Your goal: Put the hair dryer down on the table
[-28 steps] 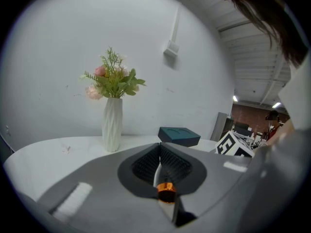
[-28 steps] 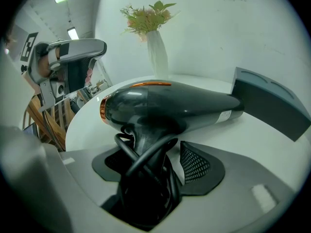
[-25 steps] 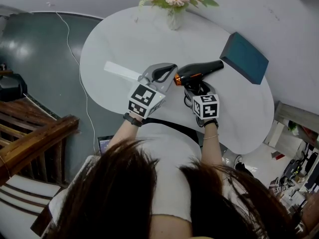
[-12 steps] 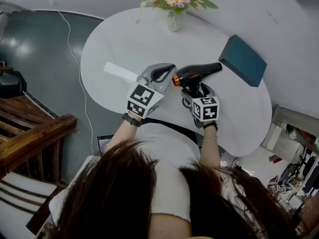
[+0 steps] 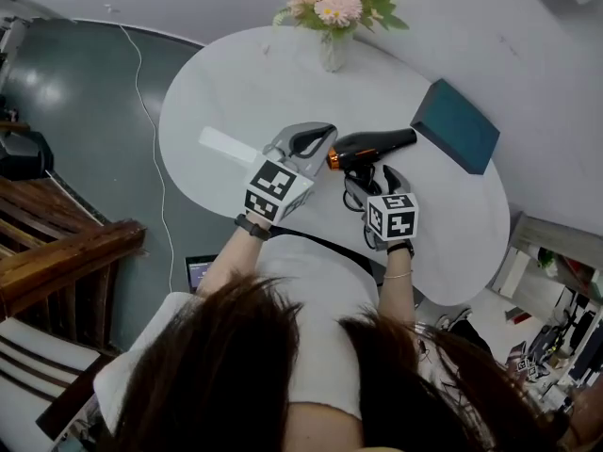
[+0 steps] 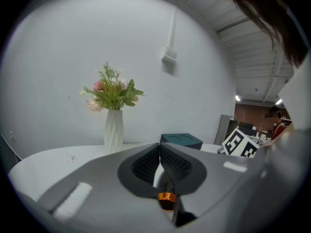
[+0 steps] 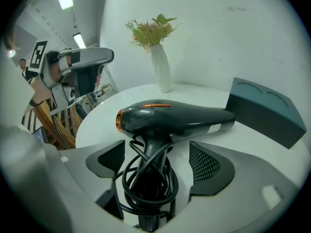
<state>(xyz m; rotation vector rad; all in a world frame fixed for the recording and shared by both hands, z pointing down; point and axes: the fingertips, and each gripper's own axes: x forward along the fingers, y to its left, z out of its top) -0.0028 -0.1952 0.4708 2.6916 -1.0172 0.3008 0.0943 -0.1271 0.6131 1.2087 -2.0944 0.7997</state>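
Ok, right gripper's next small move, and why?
Probably back the right gripper straight off the handle. Its jaws have just been opening and stand clear of the hair dryer, which lies on the table; handle and coiled cord sit between them, so retreat slowly.

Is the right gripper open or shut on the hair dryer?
Open. The right gripper has just been opening; its pads stand clear of the hair dryer handle between them.

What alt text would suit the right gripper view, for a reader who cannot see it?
A dark hair dryer lies on a white table, its handle and coiled cord between the fingers of the right gripper, which have just been opening and do not clamp it. Behind are a vase of flowers and a teal box.
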